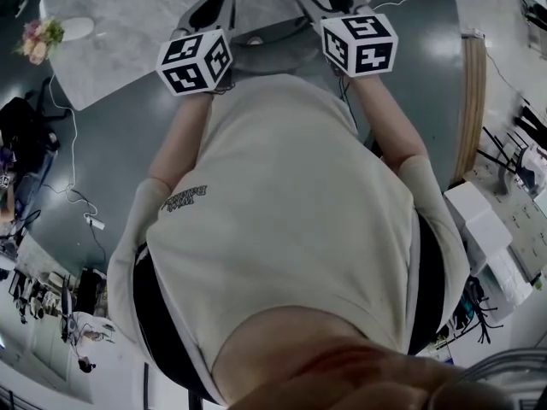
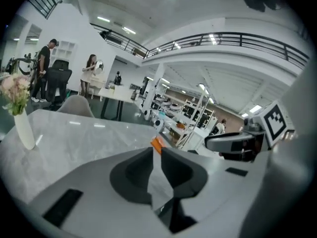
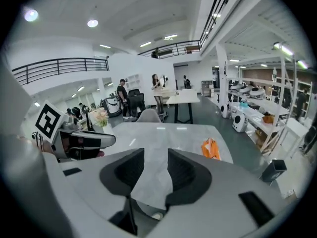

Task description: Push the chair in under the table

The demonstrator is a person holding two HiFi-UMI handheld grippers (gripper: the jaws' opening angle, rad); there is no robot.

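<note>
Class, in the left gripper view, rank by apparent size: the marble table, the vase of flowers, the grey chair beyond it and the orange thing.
1. marble table
2. vase of flowers
3. grey chair
4. orange thing
Vase over chair is unsure: the vase stands nearer the camera.

A vase of flowers (image 1: 38,39) stands at the left end of the table (image 1: 145,24), with a small crumpled item (image 3: 211,149) lying near its right edge. The chair (image 1: 273,54) sits at the near edge and a second chair (image 3: 148,115) stands behind the far one.
</note>
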